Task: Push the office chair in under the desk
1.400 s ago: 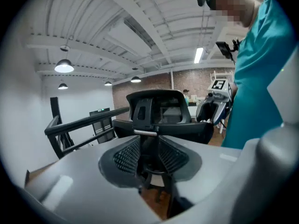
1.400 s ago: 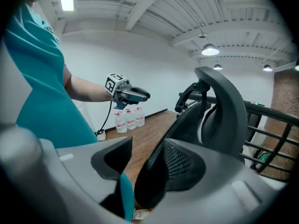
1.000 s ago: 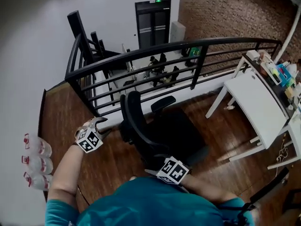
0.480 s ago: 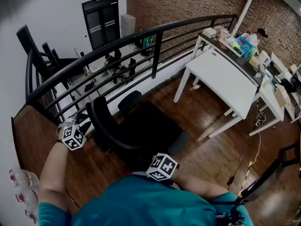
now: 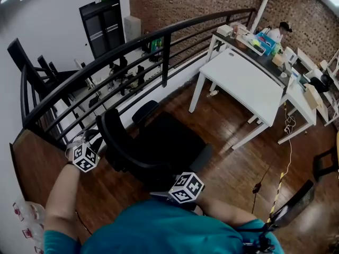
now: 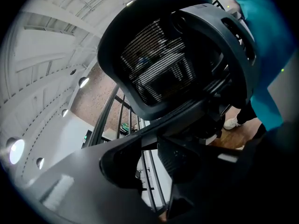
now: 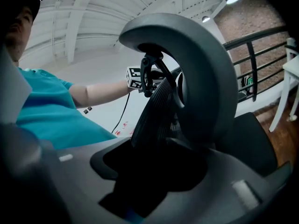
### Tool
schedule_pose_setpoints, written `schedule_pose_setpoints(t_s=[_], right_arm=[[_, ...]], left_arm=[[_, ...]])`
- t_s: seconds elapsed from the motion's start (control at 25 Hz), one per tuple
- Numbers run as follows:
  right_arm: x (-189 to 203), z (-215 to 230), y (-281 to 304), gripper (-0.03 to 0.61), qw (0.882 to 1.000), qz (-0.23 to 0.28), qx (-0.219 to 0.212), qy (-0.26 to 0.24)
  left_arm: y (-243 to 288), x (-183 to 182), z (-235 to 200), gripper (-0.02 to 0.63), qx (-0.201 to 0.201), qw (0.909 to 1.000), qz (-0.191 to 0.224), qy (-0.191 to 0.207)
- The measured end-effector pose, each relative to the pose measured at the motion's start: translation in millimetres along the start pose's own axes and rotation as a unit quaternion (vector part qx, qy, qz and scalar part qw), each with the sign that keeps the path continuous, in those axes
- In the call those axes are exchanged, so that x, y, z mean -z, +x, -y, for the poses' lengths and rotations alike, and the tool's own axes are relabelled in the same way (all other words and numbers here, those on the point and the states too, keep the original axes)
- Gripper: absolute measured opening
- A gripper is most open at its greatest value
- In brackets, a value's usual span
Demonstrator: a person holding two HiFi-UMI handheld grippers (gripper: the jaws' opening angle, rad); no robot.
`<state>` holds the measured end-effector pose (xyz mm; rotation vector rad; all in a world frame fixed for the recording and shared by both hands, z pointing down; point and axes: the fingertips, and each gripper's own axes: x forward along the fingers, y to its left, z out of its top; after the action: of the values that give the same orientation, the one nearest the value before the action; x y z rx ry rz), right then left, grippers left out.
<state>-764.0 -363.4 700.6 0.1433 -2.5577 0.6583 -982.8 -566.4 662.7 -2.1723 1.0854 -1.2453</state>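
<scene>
The office chair (image 5: 165,142) stands on the wooden floor (image 5: 228,168) off the long near edge of the white desk (image 5: 249,86). It is well apart from that edge, nearer the desk's left corner than its right one, with bare boards between. None of the chair is under the desktop. Its seat (image 5: 172,137) points roughly toward that near edge, and its backrest (image 5: 113,142) is turned to the person in the teal shirt (image 5: 159,229). The left gripper (image 5: 89,139) is at the backrest's left rim. Its own view shows the jaws drawn in on the black frame, with the mesh panel rising just above them. The right gripper (image 5: 168,192) is low at the backrest's right side, just in front of the person's chest. In its view the ribbed edge of the backrest runs down between the jaws, which are closed onto it. A black railing (image 5: 132,42) curves behind the chair and past the desk's left corner. Along the desk's far edge runs a shelf (image 5: 254,41) crowded with small items too small to make out.
</scene>
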Motion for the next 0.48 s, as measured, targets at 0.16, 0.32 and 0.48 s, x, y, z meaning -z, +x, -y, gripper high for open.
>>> schedule_pose_setpoints(t_s=[0.16,0.32,0.48], right_arm=[[1.9,16.9,-17.9,0.222,1.0,0.001,0.016,-0.001],[4.7,28.7,-34.4,0.219,1.0,0.007,0.027,0.004],[8.9,39.6,-55.1,0.221,1.0,0.012,0.028,0.007]], left_arm=[[21.8,-20.8,0.4,0.078,0.003,1.0,0.001,-0.002],[37.4,-37.4,3.0,0.074,0.012,0.9999,0.004,0.005],[48.6,-58.7,5.2,0.074,0.025,0.9995,0.007,0.02]])
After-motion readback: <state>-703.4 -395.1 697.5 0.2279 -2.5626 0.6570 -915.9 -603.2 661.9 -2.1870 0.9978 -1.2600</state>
